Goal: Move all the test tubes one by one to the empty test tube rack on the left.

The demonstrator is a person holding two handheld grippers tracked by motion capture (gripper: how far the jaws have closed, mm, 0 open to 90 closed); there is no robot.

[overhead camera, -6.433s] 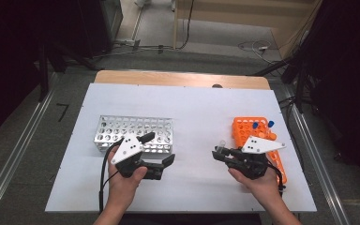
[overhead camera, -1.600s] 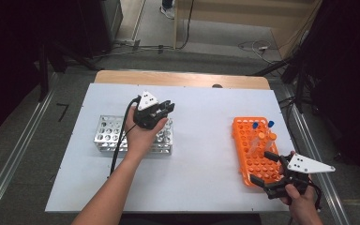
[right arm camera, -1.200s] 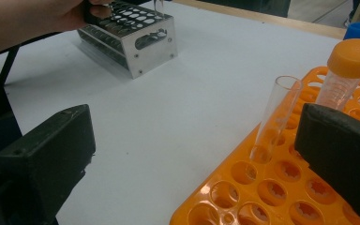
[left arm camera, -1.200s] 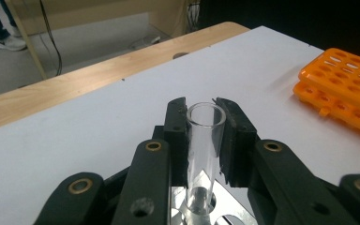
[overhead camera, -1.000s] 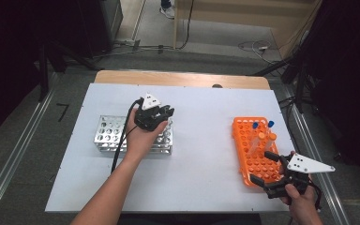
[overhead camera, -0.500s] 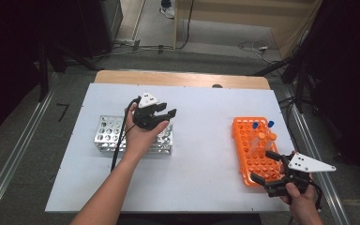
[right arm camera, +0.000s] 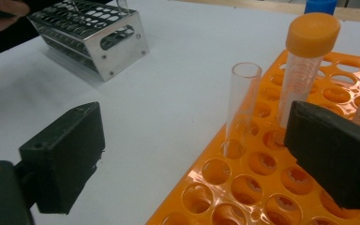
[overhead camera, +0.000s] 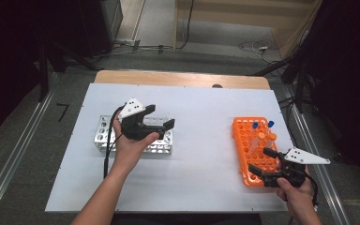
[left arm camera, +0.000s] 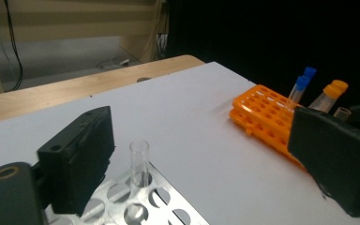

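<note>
My left gripper (overhead camera: 161, 116) hovers open over the right end of a silver metal tube rack (overhead camera: 104, 138). In the left gripper view a clear uncapped tube (left arm camera: 139, 162) stands in the metal rack (left arm camera: 136, 206), free between the spread jaws. My right gripper (overhead camera: 259, 159) is open at the near left corner of an orange tube rack (overhead camera: 244, 131). In the right gripper view a clear uncapped tube (right arm camera: 240, 105) stands in the orange rack (right arm camera: 243, 187) between the jaws, untouched. An orange-capped tube (right arm camera: 306, 63) stands just behind it.
Blue-capped tubes (overhead camera: 262, 125) and orange-capped tubes (overhead camera: 268, 137) stand toward the far end of the orange rack. Both racks sit on a white tabletop (overhead camera: 201, 140) with bare space between them. A wooden strip (overhead camera: 178, 78) runs along its far edge.
My left gripper has opened over the metal rack, let go of the clear tube now standing there, and drawn back slightly. The right gripper has hardly moved.
</note>
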